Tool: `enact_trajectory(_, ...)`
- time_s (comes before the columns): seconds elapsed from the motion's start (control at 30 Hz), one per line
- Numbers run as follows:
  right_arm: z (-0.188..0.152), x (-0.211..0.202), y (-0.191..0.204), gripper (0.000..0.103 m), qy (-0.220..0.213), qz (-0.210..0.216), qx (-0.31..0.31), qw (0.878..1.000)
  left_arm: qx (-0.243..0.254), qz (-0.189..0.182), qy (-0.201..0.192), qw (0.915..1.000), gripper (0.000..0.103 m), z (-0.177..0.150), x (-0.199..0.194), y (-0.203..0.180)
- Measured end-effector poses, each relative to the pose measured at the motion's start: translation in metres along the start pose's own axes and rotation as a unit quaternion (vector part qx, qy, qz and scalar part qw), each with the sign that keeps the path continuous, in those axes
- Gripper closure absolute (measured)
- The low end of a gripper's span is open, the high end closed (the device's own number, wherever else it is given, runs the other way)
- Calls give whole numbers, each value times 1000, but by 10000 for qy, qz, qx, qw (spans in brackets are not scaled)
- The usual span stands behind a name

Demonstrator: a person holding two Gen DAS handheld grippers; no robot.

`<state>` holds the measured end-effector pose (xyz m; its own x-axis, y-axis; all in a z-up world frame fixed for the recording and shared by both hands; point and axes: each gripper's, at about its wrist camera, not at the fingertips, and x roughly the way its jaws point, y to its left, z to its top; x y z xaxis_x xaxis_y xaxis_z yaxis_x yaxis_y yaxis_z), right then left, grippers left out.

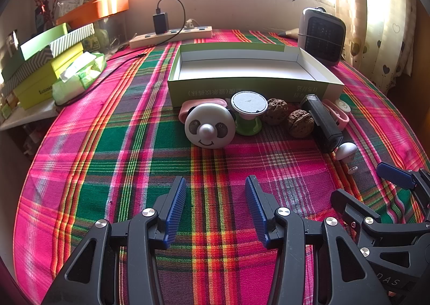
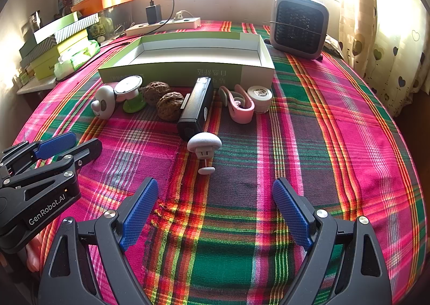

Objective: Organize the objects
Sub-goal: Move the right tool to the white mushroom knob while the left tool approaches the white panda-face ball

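Both tools, left tool (image 1: 216, 192) and right tool (image 2: 215, 197), gape wide, gripping nothing above the tablecloth (image 2: 336, 143).

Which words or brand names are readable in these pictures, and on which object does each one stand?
"GenRobot.AI": white letters on the left gripper, on its black body.
"DAS": partly cut letters on the right gripper, on its body.
Green box: Chinese print, upside down, not clearly readable.
Yellow-green box: label too blurred.
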<state>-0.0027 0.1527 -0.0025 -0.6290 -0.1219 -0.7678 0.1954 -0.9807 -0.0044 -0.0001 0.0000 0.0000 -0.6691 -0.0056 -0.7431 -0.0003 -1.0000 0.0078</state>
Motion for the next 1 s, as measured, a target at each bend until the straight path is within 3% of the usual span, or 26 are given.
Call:
enact_trajectory(0.6, 0, 1, -2, 13, 42, 53, -55, 10000, 75, -68, 17, 9999, 58, 1, 0, 0)
enact_trajectory(1.0, 9, 6, -6, 14, 102, 121, -174, 9997, 208, -581, 126, 9980, 58, 10, 5, 16)
